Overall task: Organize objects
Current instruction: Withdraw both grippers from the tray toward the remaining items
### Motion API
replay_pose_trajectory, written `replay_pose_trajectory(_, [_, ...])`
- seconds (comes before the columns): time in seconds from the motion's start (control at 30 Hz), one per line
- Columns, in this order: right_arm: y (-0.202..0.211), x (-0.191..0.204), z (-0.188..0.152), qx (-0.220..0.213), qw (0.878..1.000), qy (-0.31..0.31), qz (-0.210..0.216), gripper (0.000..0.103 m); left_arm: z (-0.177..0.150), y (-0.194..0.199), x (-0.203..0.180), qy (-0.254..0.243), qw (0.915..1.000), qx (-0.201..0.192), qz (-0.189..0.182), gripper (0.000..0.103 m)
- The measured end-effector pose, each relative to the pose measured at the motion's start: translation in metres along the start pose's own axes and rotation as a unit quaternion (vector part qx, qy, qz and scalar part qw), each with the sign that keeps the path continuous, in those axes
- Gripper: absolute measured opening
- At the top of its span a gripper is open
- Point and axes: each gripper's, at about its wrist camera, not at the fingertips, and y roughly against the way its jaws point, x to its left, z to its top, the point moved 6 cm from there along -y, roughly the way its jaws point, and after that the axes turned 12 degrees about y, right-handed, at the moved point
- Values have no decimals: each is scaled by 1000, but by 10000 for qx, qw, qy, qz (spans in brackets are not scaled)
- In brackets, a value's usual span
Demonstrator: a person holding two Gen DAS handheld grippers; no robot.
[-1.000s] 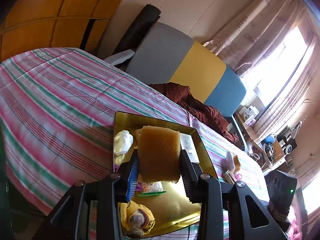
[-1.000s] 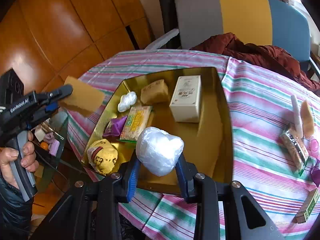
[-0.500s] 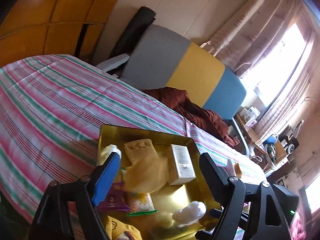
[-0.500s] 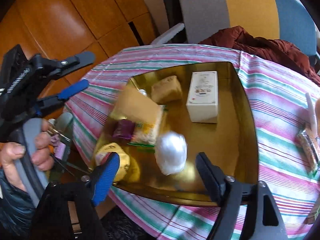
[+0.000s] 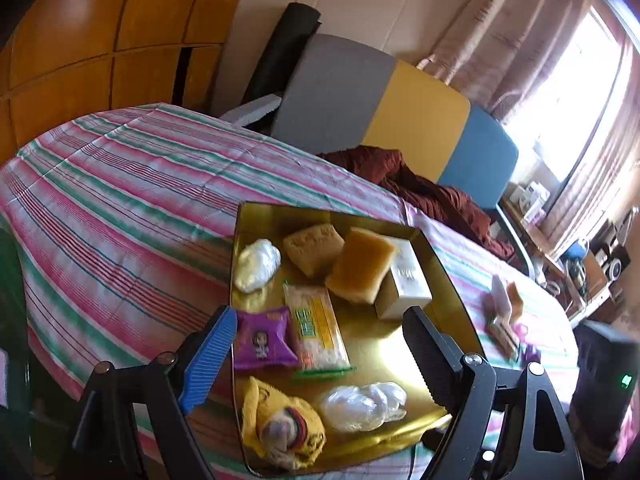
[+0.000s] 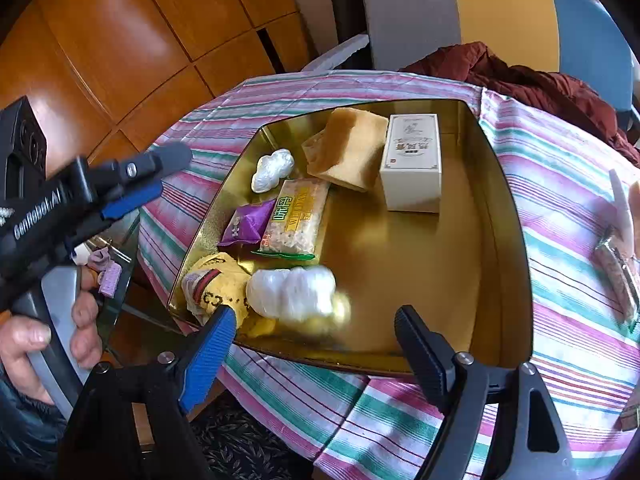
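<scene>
A gold tray (image 6: 504, 216) fills mid-frame on a striped tablecloth (image 6: 568, 184). At its lower edge a white plastic bundle (image 6: 292, 292) lies crosswise, just above the right gripper (image 6: 314, 322), whose jaws have just been opening and stand wide, empty. A sponge (image 5: 360, 264) leans on a white box (image 5: 404, 280); the left gripper (image 5: 320, 322), likewise spread and empty, hangs below it. Loose items (image 6: 618, 252) wait at the right edge.

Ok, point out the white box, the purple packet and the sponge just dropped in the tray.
white box (image 6: 412, 168), right wrist view, top face.
purple packet (image 5: 262, 338), left wrist view, printed front.
sponge (image 5: 362, 266), left wrist view, broad face.
</scene>
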Motion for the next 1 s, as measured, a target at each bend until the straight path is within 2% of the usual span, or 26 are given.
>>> replay_pose_trajectory(0.17, [4,-1,-4,-34,9997,17,-240,84,-12,3,-5,-292,9993,-76,223,86])
replay_pose_trajectory(0.3, [9,-4,-5,-104,9984,82,-543,84,-14,8,-10,-481,9977,-271,400,93])
replay_pose_trajectory(0.57, [21,-24,-6,-318,9931,-156,-1114,85,-18,13,-17,-844,9923,-539,732,97])
replay_pose_trajectory(0.73, [21,-33,-10,-304,9912,-259,-1265,88,-25,11,-23,-1088,9880,-597,917,100])
replay_pose_trajectory(1.0, [20,-34,-11,-279,9905,-196,-1329,88,-34,7,-31,-1315,9857,-506,928,100])
